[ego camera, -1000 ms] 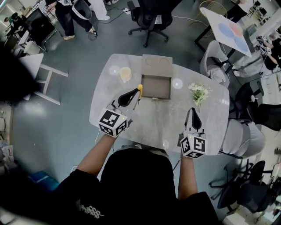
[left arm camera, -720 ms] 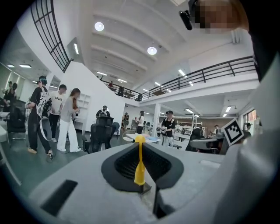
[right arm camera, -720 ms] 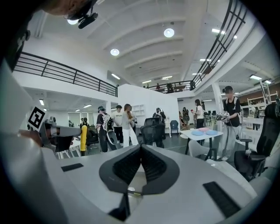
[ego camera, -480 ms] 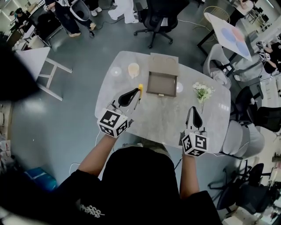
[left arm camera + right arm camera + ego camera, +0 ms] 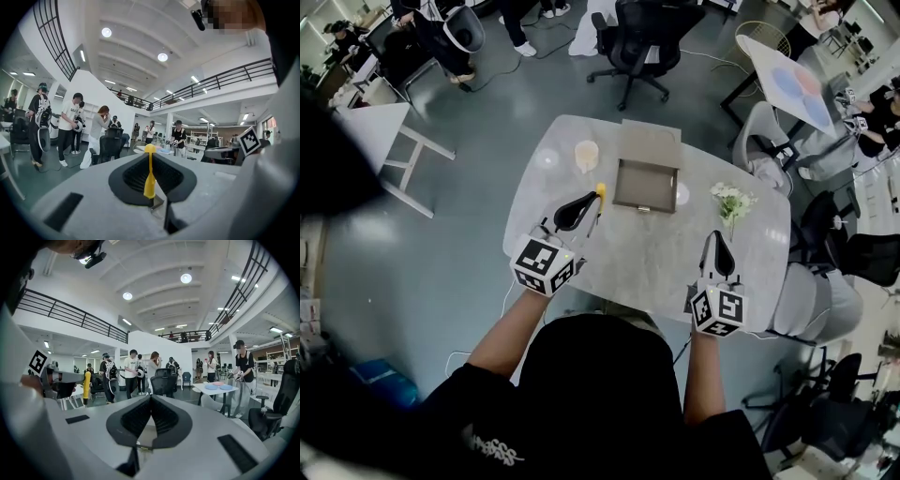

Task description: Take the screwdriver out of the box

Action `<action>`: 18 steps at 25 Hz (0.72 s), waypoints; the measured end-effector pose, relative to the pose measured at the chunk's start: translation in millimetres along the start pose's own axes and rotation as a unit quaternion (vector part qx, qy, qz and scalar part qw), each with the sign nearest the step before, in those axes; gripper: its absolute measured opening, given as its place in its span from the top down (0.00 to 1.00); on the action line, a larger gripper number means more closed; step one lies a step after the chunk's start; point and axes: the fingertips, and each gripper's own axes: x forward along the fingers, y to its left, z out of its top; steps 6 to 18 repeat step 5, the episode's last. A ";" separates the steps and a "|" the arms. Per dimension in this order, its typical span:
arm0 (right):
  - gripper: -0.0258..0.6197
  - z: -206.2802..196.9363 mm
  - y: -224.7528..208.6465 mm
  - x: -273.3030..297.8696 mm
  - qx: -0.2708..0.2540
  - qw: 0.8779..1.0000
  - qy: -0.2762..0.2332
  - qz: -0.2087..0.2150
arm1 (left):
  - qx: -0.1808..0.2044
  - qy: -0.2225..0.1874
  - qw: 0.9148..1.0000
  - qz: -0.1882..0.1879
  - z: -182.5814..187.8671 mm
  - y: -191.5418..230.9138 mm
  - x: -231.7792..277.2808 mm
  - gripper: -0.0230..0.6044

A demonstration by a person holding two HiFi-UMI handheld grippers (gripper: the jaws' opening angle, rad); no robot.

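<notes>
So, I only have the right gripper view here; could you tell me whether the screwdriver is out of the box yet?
Observer: Yes; the head view shows the screwdriver in the left gripper, left of the box.
Operator: Is anything left inside the box?
Observer: It lies open on the table and looks empty.
Operator: How is the screwdriver held?
Observer: The left gripper view shows the jaws shut on it, the yellow handle standing between them.
</notes>
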 end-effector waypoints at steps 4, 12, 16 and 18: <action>0.94 -1.8 -3.0 1.7 0.002 1.000 0.000 -0.001 | -0.009 -0.001 1.000 -0.005 0.0 0.8 4.8 0.91; 0.94 -2.4 -3.6 2.3 0.004 1.000 0.000 0.000 | -0.015 -0.001 1.000 -0.007 -0.1 0.9 6.0 0.91; 0.94 -2.4 -3.6 2.3 0.004 1.000 0.000 0.000 | -0.015 -0.001 1.000 -0.007 -0.1 0.9 6.0 0.91; 0.94 -2.4 -3.6 2.3 0.004 1.000 0.000 0.000 | -0.015 -0.001 1.000 -0.007 -0.1 0.9 6.0 0.91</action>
